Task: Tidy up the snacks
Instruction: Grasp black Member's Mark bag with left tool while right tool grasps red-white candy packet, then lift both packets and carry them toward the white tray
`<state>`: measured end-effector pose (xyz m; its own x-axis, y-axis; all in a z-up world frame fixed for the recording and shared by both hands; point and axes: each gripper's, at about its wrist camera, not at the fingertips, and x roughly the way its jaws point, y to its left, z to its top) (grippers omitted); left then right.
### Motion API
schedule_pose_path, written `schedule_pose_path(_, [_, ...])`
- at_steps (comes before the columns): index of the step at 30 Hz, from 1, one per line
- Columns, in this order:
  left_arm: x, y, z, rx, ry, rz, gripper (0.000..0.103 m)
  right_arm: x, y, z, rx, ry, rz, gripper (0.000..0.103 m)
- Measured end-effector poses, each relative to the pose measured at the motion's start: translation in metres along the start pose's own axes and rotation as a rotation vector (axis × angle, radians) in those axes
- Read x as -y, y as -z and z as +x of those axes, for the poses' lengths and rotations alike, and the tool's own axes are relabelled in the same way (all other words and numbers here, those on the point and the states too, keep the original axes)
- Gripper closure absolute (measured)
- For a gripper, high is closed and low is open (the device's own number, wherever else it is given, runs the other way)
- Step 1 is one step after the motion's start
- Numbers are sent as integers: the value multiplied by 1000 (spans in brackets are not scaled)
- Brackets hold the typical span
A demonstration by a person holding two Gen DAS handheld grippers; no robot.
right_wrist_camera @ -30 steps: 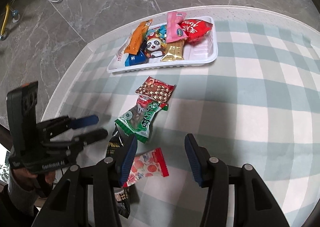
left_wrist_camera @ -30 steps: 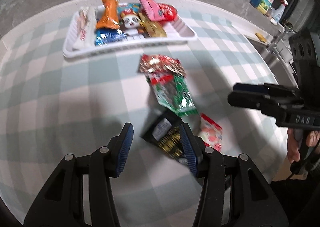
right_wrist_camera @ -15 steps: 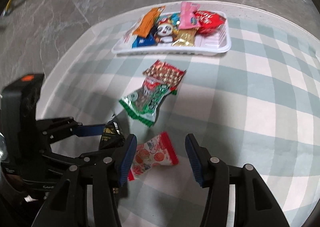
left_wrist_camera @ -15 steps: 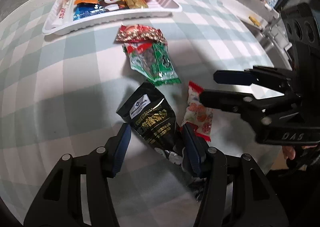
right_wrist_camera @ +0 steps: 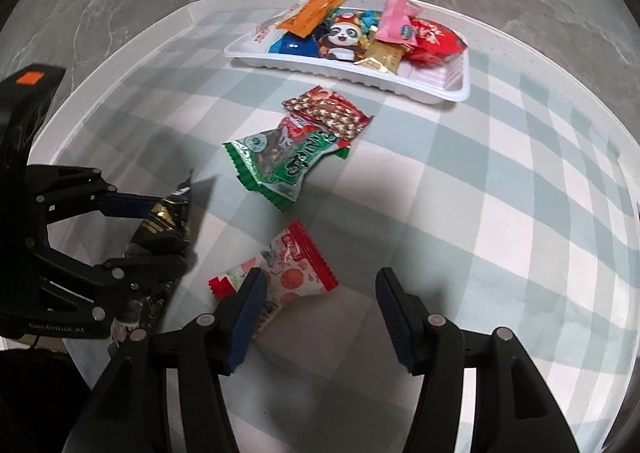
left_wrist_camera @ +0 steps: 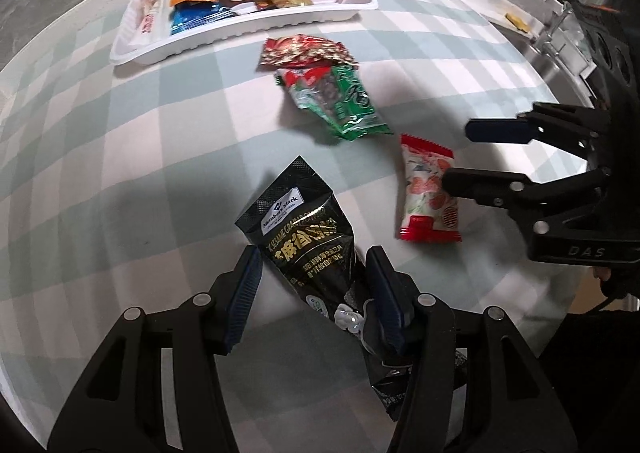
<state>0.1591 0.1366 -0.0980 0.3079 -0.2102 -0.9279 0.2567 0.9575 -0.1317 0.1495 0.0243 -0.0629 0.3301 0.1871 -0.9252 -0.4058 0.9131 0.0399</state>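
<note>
here both tools hang steeply over the loose snacks on the checked surface (right_wrist_camera: 500, 181), each lined up on its own packet. the left hand-held gripper (left_wrist_camera: 314, 289) straddles the black pouch (left_wrist_camera: 304, 237); its right pad seems to touch the pouch's lower edge, but the left pad stands clear, so the jaws sit half wide with no grip yet. the pouch lies slantwise, and the jaws cross its narrower tail end, likely because that part fits between them. the right hand-held gripper (right_wrist_camera: 320, 307) is opening, its left finger over one end of the red-and-white candy bag (right_wrist_camera: 280, 273), the rest of the bag between the jaws; nothing is pinched there. that widening looks meant to clear the bag's width before closing. farther off, the green packet (right_wrist_camera: 284, 159) and the red patterned packet (right_wrist_camera: 326, 113) overlap, near the white tray (right_wrist_camera: 440, 91), which already holds several snacks at the far side. four packets remain outside it, so the sorting seems about half done.
</note>
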Motion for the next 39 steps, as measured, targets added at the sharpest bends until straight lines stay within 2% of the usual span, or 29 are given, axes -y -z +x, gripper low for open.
schedule_pose_path(5, [-5, 4, -2, 3, -11, -13, 50, -5, 5, -3, -22, -53, 52, 44])
schedule_pose_path(9, [-5, 5, -4, 6, -15, -18, 50, -19, 9, -1, -38, -82, 42, 44])
schedule_pose_path(13, [-4, 5, -3, 8, -16, -17, 50, -26, 5, 4, -26, -64, 0, 44])
schedule_pose_path(18, [-4, 7, -4, 9, -17, -13, 50, -26, -1, 10, -39, -59, 24, 44])
schedule_pose_path(25, [1, 11, -3, 11, -36, 14, 50, -37, -2, 19, -61, 4, 27, 43])
schedule_pose_path(27, [4, 12, -2, 14, -52, 30, 50, -41, -1, 20, -57, 41, 8, 47])
schedule_pose_path(30, [11, 16, -1, 24, -92, 71, 50, -41, -1, 19, -45, 75, -19, 63])
schedule_pose_path(31, [13, 17, 0, 30, -95, 78, 52, -39, -1, 18, -43, 72, -18, 67])
schedule_pose_path(33, [13, 18, -1, 39, -87, 81, 57, -35, 0, 17, -38, 56, -7, 68])
schedule_pose_path(37, [9, 18, -4, 53, -86, 56, 79, -23, 3, 8, -14, -11, 60, 69])
schedule_pose_path(39, [5, 18, -5, 56, -62, 26, 79, -18, 4, 1, 2, -21, 75, 69])
